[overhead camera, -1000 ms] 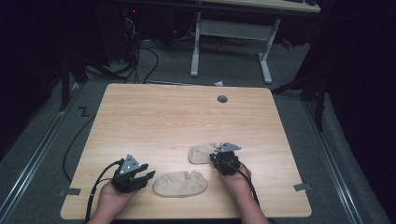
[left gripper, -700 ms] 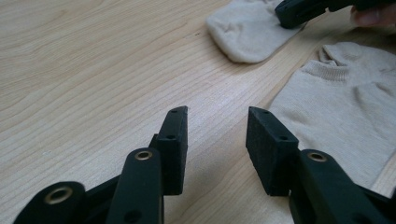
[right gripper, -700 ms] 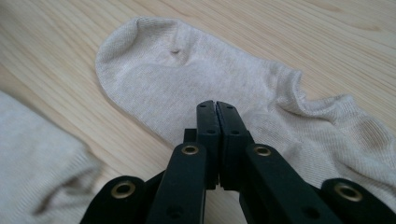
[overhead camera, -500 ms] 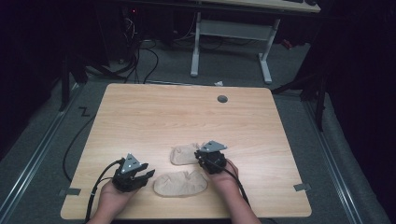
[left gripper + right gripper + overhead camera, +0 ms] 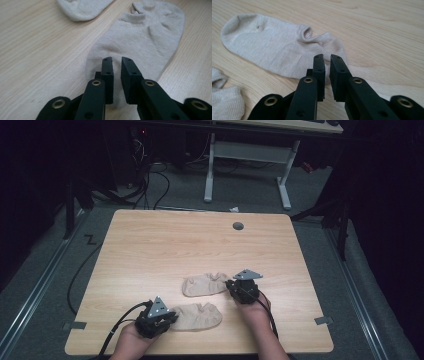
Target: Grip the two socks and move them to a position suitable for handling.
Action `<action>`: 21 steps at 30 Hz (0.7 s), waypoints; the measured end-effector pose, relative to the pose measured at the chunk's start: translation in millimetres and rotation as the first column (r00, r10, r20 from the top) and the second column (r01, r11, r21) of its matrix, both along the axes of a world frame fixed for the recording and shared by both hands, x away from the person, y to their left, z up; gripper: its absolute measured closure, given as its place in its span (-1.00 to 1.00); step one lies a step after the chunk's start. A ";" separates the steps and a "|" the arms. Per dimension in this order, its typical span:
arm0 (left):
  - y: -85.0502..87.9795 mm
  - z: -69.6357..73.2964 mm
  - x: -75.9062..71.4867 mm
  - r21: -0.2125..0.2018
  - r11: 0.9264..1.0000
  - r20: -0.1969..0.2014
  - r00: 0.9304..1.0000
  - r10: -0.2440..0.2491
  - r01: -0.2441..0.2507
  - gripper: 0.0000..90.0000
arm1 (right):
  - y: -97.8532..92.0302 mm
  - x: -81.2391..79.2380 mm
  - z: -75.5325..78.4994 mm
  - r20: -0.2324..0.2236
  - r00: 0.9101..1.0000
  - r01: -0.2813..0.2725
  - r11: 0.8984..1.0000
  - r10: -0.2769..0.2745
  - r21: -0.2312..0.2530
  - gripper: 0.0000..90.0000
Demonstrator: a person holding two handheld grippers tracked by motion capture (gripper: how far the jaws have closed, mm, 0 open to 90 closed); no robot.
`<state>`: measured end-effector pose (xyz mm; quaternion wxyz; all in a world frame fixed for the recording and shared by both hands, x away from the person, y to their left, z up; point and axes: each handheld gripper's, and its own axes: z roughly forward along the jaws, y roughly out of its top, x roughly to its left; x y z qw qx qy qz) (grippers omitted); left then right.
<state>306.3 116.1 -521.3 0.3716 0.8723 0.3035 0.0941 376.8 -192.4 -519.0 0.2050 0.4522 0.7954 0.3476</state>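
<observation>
Dark floor is surrounding your wooden counter (image 5: 150,250), where your left tongs (image 5: 117,65) are pinching the near sock (image 5: 199,315) by the front edge and your right tongs (image 5: 326,62) the far sock (image 5: 204,284) beside it, so pairing is looking barely begun.

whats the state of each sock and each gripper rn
near sock: flat on the table, toe end between the left gripper's jaws
far sock: flat, heel end between the right gripper's jaws
left gripper: shut on near sock
right gripper: shut on far sock
</observation>
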 end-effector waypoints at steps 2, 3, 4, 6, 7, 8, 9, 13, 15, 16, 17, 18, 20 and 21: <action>-4.9 -1.9 0.9 0.002 1.000 0.003 1.000 -0.005 0.005 0.78 | 4.7 1.5 -3.3 -0.012 1.000 -0.009 1.000 0.008 -0.017 0.85; -7.9 -2.6 1.2 -0.003 1.000 0.007 1.000 -0.008 0.008 0.77 | 7.2 2.5 -5.3 -0.020 1.000 -0.018 1.000 0.018 -0.026 0.85; -9.9 -2.8 1.5 -0.003 1.000 0.009 1.000 -0.011 0.011 0.75 | 11.2 3.2 -7.7 -0.020 1.000 -0.023 0.999 0.022 -0.032 0.85; -12.2 -3.3 1.8 0.000 1.000 0.020 1.000 -0.013 0.013 0.73 | 17.0 3.3 -7.8 -0.019 0.999 -0.040 0.999 0.039 -0.036 0.85; -12.3 -3.3 2.1 -0.002 1.000 0.019 1.000 -0.012 0.012 0.72 | 20.4 2.5 -7.9 -0.017 0.999 -0.044 0.998 0.044 -0.039 0.85; -11.8 -2.7 2.3 -0.005 1.000 0.018 1.000 -0.009 0.009 0.71 | 22.2 2.3 -8.0 -0.014 0.999 -0.053 0.998 0.053 -0.042 0.85; -10.5 -1.0 2.2 -0.012 1.000 0.023 1.000 -0.007 0.007 0.67 | 25.1 1.5 -8.2 -0.012 0.998 -0.058 0.997 0.057 -0.041 0.85; -3.2 8.1 3.5 -0.049 0.999 0.056 0.998 0.009 -0.006 0.56 | 25.8 -0.4 -4.6 0.004 0.998 -0.057 0.997 0.058 -0.050 0.80; 3.2 12.3 8.7 -0.068 0.997 0.074 0.996 0.047 -0.042 0.48 | 20.7 -2.4 1.9 0.035 0.999 -0.036 0.999 0.037 -0.026 0.76; 5.2 12.5 11.5 -0.073 0.996 0.074 0.995 0.064 -0.059 0.44 | 17.8 -2.4 4.0 0.044 0.999 -0.024 1.000 0.025 -0.015 0.74; 7.7 12.3 15.5 -0.078 0.993 0.065 0.994 0.089 -0.084 0.41 | 15.6 -2.3 5.3 0.048 0.999 -0.015 1.000 0.015 -0.008 0.71; 9.5 11.5 19.1 -0.084 0.991 0.062 0.992 0.109 -0.104 0.40 | 13.0 -1.4 5.9 0.051 0.999 -0.004 1.000 0.004 0.002 0.67; 10.9 9.8 25.7 -0.079 0.988 0.072 0.988 0.139 -0.133 0.33 | 8.7 0.7 5.6 0.051 0.999 0.019 1.000 -0.019 0.013 0.61; 10.6 9.3 27.9 -0.077 0.987 0.077 0.986 0.149 -0.143 0.31 | 7.4 1.5 5.1 0.049 0.998 0.026 1.000 -0.027 0.015 0.60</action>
